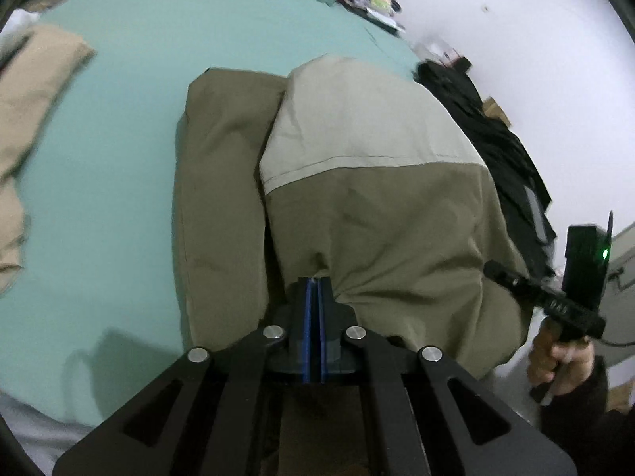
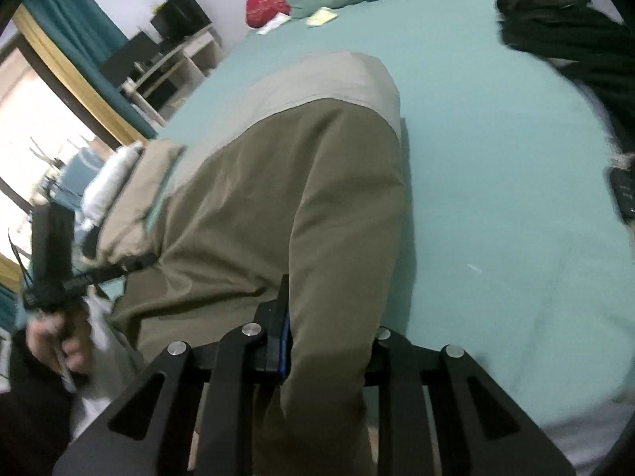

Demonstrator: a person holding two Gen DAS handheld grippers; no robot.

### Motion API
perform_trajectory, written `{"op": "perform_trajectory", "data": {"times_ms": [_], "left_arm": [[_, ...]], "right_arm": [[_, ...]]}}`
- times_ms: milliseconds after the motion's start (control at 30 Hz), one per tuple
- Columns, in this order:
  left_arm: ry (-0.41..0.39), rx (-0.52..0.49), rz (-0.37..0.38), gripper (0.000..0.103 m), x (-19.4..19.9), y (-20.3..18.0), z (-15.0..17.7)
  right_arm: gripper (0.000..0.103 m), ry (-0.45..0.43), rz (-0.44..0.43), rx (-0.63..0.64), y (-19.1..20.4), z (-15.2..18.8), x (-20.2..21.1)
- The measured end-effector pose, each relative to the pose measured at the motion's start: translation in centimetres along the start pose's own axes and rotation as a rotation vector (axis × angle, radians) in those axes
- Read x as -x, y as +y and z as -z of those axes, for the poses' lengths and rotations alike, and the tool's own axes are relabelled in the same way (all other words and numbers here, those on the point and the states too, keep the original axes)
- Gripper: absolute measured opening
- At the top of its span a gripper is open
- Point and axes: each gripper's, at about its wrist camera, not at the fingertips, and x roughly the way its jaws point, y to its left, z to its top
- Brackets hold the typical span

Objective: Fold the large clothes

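1 olive-and-beige jacket (image 1: 377,198) lies on the green bed sheet (image 1: 119,158); the left gripper (image 1: 316,281) is clenched on its fabric; the right gripper (image 2: 317,317) grasps its hem; 1 tan garment (image 1: 31,91) and 1 black garment (image 2: 563,31) lie well apart.

An olive jacket (image 1: 377,218) with a pale beige upper panel lies partly folded on the green bedsheet (image 1: 119,158)
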Motion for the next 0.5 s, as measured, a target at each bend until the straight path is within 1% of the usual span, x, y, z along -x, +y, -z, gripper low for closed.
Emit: {"op": "perform_trajectory", "data": {"times_ms": [33, 100, 133, 167, 200, 233, 300, 367, 433, 500], "left_arm": [[0.002, 0.005, 0.01, 0.002, -0.1, -0.4, 0.1], [-0.021, 0.003, -0.007, 0.009, 0.1, -1.0, 0.0], [-0.038, 0.001, -0.023, 0.02, 0.3, -1.1, 0.1], [-0.067, 0.0, -0.057, 0.036, 0.8, -1.1, -0.1], [-0.085, 0.002, -0.079, 0.043, 1.1, -1.1, -0.3], [-0.102, 0.004, -0.107, 0.053, 1.6, -0.7, -0.2], [-0.113, 0.018, -0.163, 0.055, 1.8, 0.2, -0.6], [-0.108, 0.058, -0.213, 0.055, 1.6, 1.4, -1.3], [-0.124, 0.097, -0.232, 0.055, 1.6, 2.6, -1.9], [-0.163, 0.16, -0.239, 0.055, 1.8, 3.5, -2.3]], "right_arm": [[0.02, -0.001, 0.027, 0.01, -0.2, 0.7, 0.5], [0.02, 0.005, 0.073, 0.04, -0.5, 1.6, 0.9], [0.02, 0.008, 0.097, 0.051, -0.5, 2.1, 0.6], [0.021, 0.011, 0.115, 0.057, -0.6, 2.5, 0.6], [0.022, 0.011, 0.134, 0.063, -0.5, 2.6, 0.3], [0.023, 0.007, 0.151, 0.068, -0.3, 2.6, 0.0], [0.025, 0.004, 0.163, 0.062, -0.2, 2.5, 0.0], [0.028, 0.001, 0.164, 0.06, -0.9, 2.5, 0.4], [0.032, 0.011, 0.152, 0.057, -1.3, 2.3, 0.6], [0.037, 0.022, 0.141, 0.042, -1.9, 2.2, 1.0]]}}
